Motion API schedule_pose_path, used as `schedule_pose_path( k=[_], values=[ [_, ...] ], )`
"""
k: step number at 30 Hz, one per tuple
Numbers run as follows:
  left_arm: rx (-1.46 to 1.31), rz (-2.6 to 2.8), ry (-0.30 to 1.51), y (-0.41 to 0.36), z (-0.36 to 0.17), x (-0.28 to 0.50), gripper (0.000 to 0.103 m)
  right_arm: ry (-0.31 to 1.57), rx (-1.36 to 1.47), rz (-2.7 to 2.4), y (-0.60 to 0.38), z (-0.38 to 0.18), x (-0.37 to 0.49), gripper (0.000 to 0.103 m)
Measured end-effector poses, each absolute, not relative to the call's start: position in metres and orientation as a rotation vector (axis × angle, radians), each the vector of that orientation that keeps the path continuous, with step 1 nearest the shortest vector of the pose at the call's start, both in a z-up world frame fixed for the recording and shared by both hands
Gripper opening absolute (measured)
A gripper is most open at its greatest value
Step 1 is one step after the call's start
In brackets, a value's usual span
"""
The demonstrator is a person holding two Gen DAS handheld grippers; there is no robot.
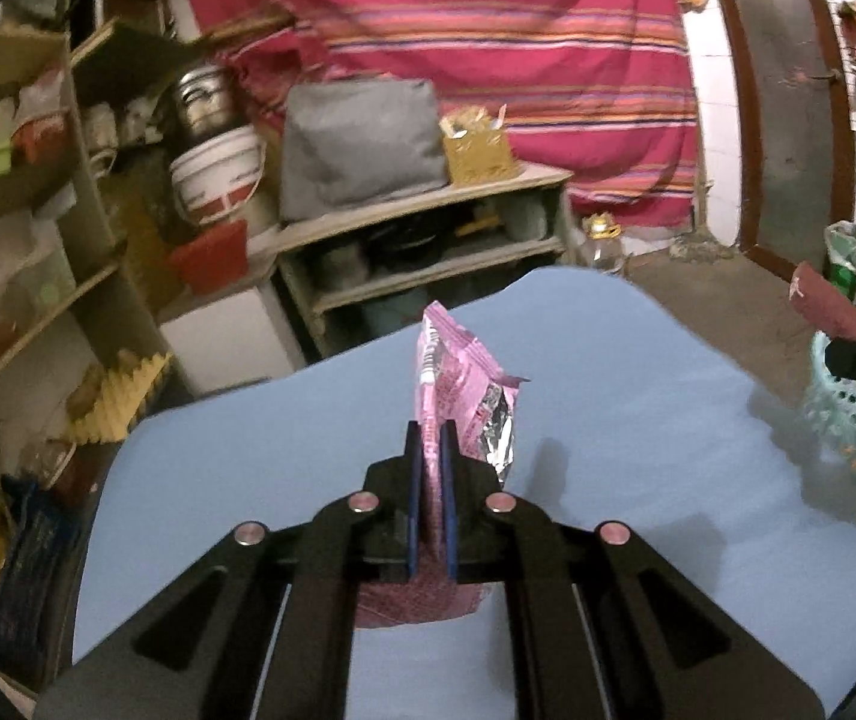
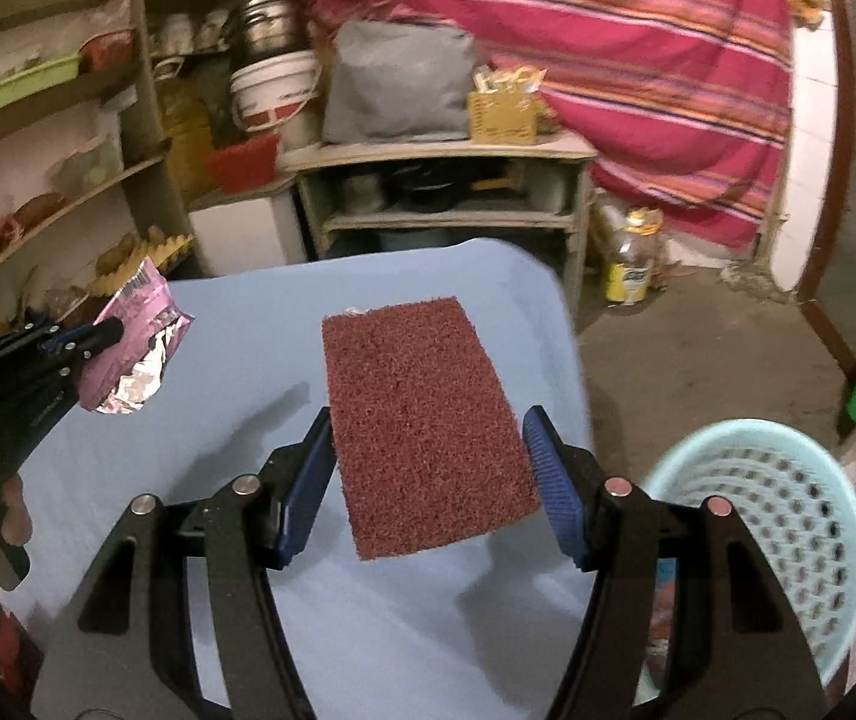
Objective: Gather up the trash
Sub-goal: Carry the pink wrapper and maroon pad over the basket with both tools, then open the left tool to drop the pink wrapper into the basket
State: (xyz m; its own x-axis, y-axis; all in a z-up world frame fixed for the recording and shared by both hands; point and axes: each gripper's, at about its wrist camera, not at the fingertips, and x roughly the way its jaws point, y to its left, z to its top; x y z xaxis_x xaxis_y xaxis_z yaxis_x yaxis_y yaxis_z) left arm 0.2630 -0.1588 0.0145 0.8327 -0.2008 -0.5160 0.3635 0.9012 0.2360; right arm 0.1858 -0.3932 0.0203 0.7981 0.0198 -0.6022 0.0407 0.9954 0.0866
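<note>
My left gripper (image 1: pixel 431 429) is shut on a pink foil snack wrapper (image 1: pixel 464 396) and holds it upright above the blue table (image 1: pixel 638 420). The right wrist view shows that gripper (image 2: pixel 105 331) and the wrapper (image 2: pixel 128 360) at the left, lifted off the table. My right gripper (image 2: pixel 428 420) is open and empty, its fingers on either side of a dark red scrubbing pad (image 2: pixel 422 426) lying on the blue table (image 2: pixel 248 348). A light blue perforated basket (image 2: pixel 776 534) stands at the table's right; it also shows in the left wrist view (image 1: pixel 854 420).
Wooden shelves (image 2: pixel 50 138) with clutter stand at the left. A low shelf unit (image 2: pixel 446 192) with a grey bag (image 2: pixel 398 84) is behind the table. A striped red cloth (image 2: pixel 638 60) hangs at the back. A plastic jar (image 2: pixel 632 264) stands on the floor at the right.
</note>
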Motion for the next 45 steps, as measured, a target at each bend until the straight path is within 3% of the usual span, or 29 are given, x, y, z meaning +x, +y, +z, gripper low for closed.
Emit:
schedule_pose_path(
  k=[13,25,36,43,45],
  values=[
    [0.291,-0.464,0.450,-0.287,0.044,0.212,0.006,0.620,0.143,-0.213,-0.508,0.033,0.108,0.063],
    [0.255,-0.631,0.498,-0.402,0.037,0.191,0.006,0.647,0.181,-0.319,-0.583,0.019,0.068,0.063],
    [0.217,-0.729,0.562,-0.463,0.025,0.190,0.007,0.658,0.233,-0.354,-0.613,0.006,0.056,0.063],
    [0.238,-0.780,0.624,-0.478,0.016,0.193,0.011,0.675,0.250,-0.347,-0.619,-0.004,0.064,0.063],
    [0.247,-0.776,0.625,-0.478,0.013,0.193,0.022,0.679,0.255,-0.345,-0.620,-0.007,0.065,0.063]
  ],
)
